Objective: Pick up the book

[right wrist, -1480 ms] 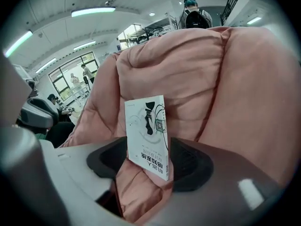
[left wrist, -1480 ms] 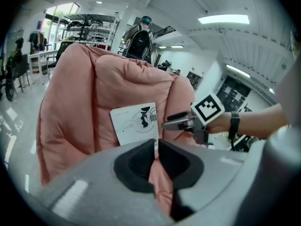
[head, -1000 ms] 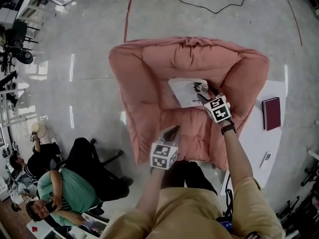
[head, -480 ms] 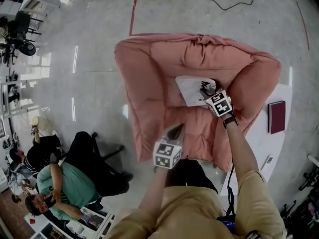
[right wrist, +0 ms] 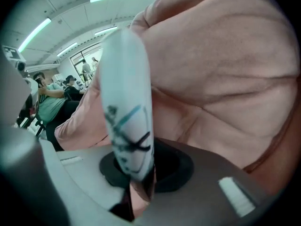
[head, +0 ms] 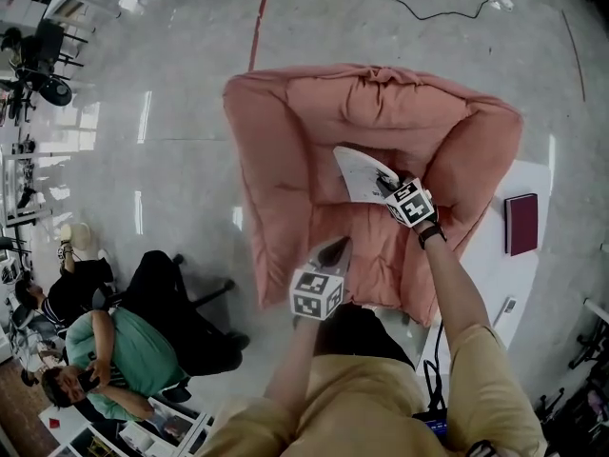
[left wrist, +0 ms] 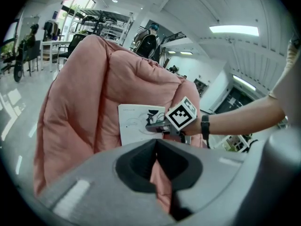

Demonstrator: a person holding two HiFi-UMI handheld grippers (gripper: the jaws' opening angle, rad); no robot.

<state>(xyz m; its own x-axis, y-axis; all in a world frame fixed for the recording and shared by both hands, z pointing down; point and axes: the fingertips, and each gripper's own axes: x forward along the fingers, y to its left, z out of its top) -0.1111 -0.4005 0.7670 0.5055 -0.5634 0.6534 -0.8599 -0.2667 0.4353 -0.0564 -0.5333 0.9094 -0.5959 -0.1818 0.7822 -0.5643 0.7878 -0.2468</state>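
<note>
A thin white book (head: 360, 171) with a dark drawing on its cover lies on the seat of a pink armchair (head: 285, 160). It is tilted, with its right edge raised. My right gripper (head: 383, 181) is at that edge. Its jaws have just been closing and now pinch the book (right wrist: 126, 107), which stands on edge between them. The left gripper view shows the book (left wrist: 134, 124) against the cushion with the right gripper (left wrist: 151, 125) clamped on it. My left gripper (head: 335, 248) hovers over the seat's front, shut and empty, short of the book.
A white side table (head: 495, 265) stands to the right of the chair, with a maroon book (head: 520, 223) and a small white device (head: 508, 305) on it. People sit at lower left (head: 114, 360). A black cable (head: 428, 12) lies on the floor behind the chair.
The right gripper has sunk onto the book's right edge and its jaws have come together on it. That edge now tilts up. The left gripper has stayed about where it was.
</note>
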